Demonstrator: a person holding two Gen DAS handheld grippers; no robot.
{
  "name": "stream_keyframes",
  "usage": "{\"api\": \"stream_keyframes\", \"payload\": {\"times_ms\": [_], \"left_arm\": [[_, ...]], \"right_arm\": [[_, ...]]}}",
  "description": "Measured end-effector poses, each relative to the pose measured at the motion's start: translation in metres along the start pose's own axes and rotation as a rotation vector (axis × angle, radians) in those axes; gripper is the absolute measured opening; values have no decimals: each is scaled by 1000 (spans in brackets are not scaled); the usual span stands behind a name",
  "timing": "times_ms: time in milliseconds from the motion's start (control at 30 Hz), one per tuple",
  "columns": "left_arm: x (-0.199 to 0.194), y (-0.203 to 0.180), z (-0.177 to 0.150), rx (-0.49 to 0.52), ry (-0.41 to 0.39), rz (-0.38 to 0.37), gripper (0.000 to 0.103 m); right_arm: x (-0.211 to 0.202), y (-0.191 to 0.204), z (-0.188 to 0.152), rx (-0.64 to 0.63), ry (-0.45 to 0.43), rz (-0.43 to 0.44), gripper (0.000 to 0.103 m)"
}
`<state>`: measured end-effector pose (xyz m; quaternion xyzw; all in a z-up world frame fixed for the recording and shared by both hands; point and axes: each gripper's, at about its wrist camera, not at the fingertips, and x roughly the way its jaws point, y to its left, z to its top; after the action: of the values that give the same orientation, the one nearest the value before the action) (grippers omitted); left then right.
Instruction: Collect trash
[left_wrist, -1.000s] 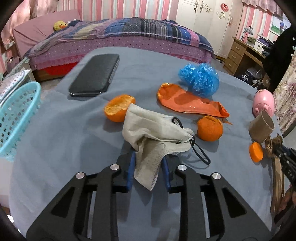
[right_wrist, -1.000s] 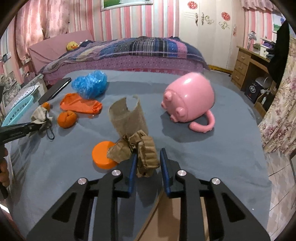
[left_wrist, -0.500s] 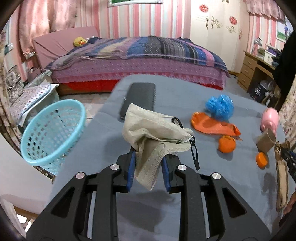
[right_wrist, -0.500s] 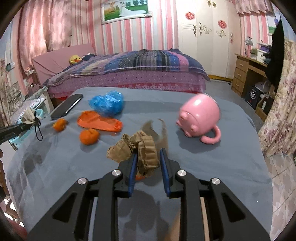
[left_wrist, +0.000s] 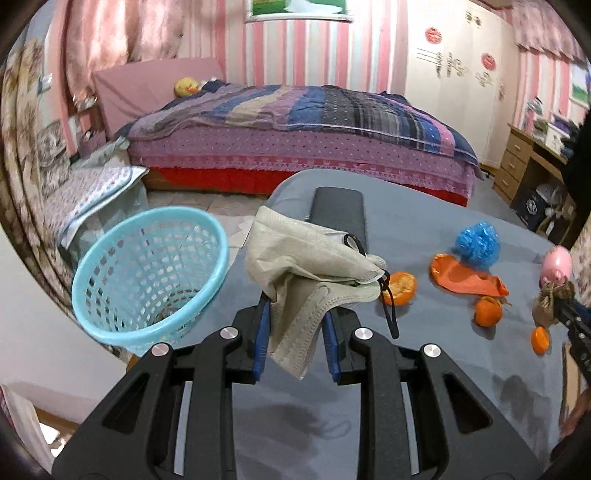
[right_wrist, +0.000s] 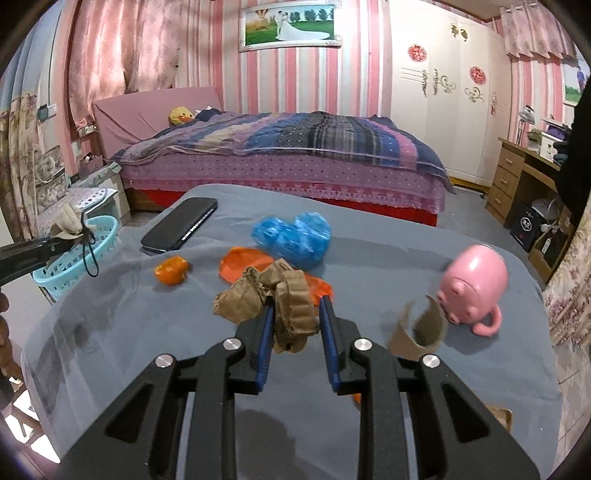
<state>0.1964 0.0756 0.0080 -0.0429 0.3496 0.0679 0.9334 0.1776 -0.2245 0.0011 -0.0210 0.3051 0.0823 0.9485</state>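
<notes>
The left tongs (left_wrist: 295, 332) are pinching a crumpled grey face mask (left_wrist: 310, 273) between their blue pads, and the mask is bulging up above the tips while its black ear loop (left_wrist: 388, 306) is dangling off to the right of them. The mask is hanging clear of the grey-covered bench (left_wrist: 424, 369). Just to the left of these tongs, off the edge of the bench and lower down, a light blue basket (left_wrist: 147, 273) is standing with its mouth open towards them. Beyond the tips a black flat case (left_wrist: 338, 214) is lying on the bench. To the right of the left tongs an orange peel (left_wrist: 400, 288), an orange rubbery scrap (left_wrist: 465, 277), a blue plastic wad (left_wrist: 478, 243) and a small orange (left_wrist: 487, 312) are sitting on the cloth.

The right tongs (right_wrist: 295, 325) are clamping a wad of crumpled brown cardboard (right_wrist: 284, 306), which is sticking out to the left of the tips and lifted off the bench. Just to their right a torn cardboard tube (right_wrist: 421, 326) is lying beside a pink pig-shaped mug (right_wrist: 474, 284) tipped on its side. Ahead of the tips the blue wad and the orange scrap are lying, and the mask in the left tongs is showing far to the left, over the basket's rim.
</notes>
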Motion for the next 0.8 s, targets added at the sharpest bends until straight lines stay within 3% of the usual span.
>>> {"api": "stream_keyframes", "payload": {"times_ms": [333, 433, 567, 800], "left_arm": [[10, 56, 5, -66, 11, 21, 24], [8, 68, 7, -39, -15, 90, 24], [5, 92, 12, -69, -25, 126, 24], [6, 123, 38, -123, -68, 156, 24]], "right_arm": [[47, 60, 32, -13, -23, 73, 25], [48, 72, 38, -13, -32, 110, 25], [45, 89, 54, -78, -51, 126, 25], [40, 98, 64, -75, -64, 123, 25]]}}
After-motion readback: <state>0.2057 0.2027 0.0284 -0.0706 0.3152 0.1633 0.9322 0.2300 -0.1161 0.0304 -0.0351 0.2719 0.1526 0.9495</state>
